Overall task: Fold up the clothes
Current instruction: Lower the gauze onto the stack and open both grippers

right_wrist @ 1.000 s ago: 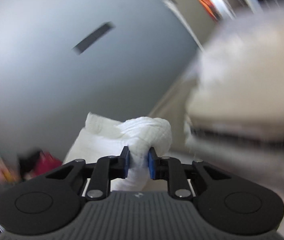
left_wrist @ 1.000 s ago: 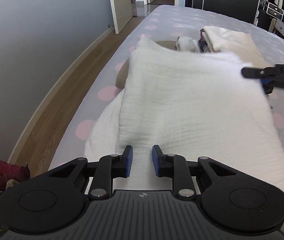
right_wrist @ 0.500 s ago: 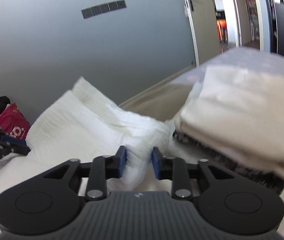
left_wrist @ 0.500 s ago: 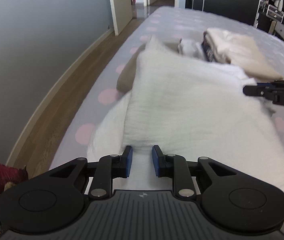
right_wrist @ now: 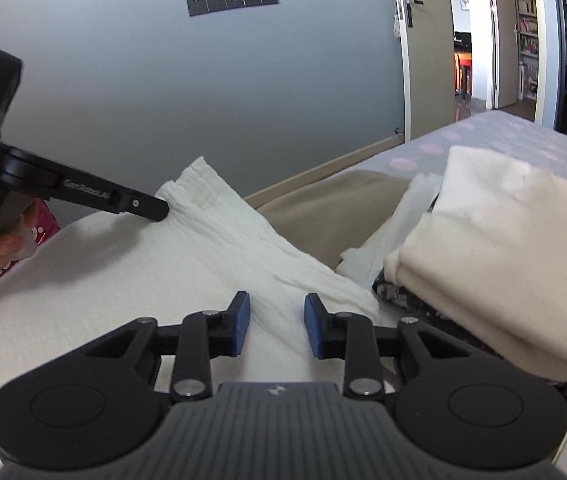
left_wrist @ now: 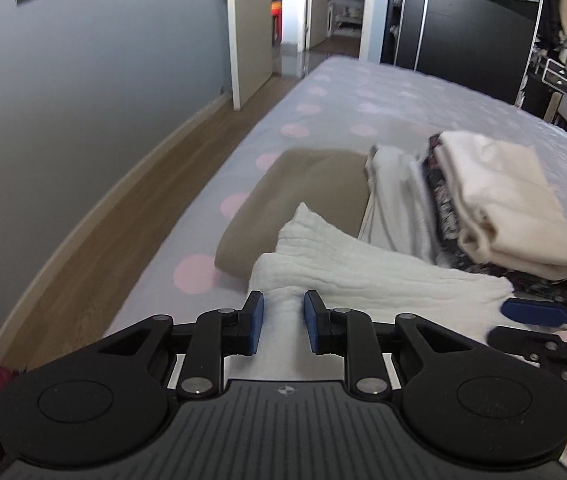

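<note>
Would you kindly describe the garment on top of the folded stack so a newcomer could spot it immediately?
Start at the bed with its grey, pink-dotted cover. Partway along it lies a pile of folded clothes; the cream garment crowns that pile. Unlike the white crinkled cloth and the tan piece beside it, it is smooth and thickly folded.

left wrist view sits low over the bed [left_wrist: 383, 92], facing the doorway; right wrist view looks leftward at the wall; both share white cloth [left_wrist: 367, 268] [right_wrist: 211, 248], close up

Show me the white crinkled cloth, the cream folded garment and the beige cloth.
white crinkled cloth [right_wrist: 219, 256], right wrist view, its ridged top.
cream folded garment [left_wrist: 503, 196], left wrist view, its upper face.
beige cloth [left_wrist: 307, 196], left wrist view, its middle.
</note>
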Action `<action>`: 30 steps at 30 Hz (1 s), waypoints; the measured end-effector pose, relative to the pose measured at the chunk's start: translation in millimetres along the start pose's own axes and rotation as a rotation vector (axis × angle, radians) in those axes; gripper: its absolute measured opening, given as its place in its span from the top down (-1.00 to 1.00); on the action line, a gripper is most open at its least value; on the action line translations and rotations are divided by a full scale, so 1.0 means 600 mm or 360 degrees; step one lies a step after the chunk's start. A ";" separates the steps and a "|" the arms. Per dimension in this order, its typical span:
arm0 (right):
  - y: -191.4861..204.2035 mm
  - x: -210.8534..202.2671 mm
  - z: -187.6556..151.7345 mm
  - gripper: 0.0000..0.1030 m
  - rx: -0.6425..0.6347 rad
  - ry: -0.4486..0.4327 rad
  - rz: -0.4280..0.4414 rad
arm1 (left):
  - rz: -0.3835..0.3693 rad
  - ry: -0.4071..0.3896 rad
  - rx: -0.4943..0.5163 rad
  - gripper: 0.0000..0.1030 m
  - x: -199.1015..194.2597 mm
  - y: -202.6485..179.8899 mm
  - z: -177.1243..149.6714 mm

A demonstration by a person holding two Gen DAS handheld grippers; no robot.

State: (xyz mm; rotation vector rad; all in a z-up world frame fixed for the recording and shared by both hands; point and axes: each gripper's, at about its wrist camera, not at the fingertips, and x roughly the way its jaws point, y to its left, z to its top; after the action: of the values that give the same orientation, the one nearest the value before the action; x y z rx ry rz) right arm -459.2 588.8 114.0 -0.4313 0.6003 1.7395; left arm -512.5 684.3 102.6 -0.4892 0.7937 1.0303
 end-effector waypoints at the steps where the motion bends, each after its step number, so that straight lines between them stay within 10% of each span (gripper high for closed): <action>1: -0.002 0.005 -0.004 0.35 0.0010 0.0011 0.0001 | 0.0006 0.0023 -0.0020 0.59 0.010 0.004 -0.003; 9: 0.004 -0.008 -0.012 0.33 0.0051 -0.0029 0.0007 | 0.0017 -0.0009 0.0000 0.54 -0.040 0.006 -0.040; 13: 0.032 -0.070 -0.012 -0.05 0.0084 -0.0134 0.0050 | 0.0031 -0.0059 0.0064 0.53 -0.096 -0.002 -0.060; 21: 0.112 -0.151 -0.048 0.02 0.0092 -0.0135 0.0199 | 0.0053 -0.0146 0.0185 0.53 -0.204 -0.017 -0.103; 30: 0.159 -0.124 -0.101 0.12 0.0028 -0.0013 0.0166 | 0.0113 0.0017 0.0041 0.54 -0.142 0.003 -0.163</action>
State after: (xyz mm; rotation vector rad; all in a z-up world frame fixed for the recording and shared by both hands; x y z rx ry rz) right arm -535.0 477.2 124.3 -0.3862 0.6417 1.8332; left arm -572.3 569.2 107.0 -0.4473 0.8377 1.0827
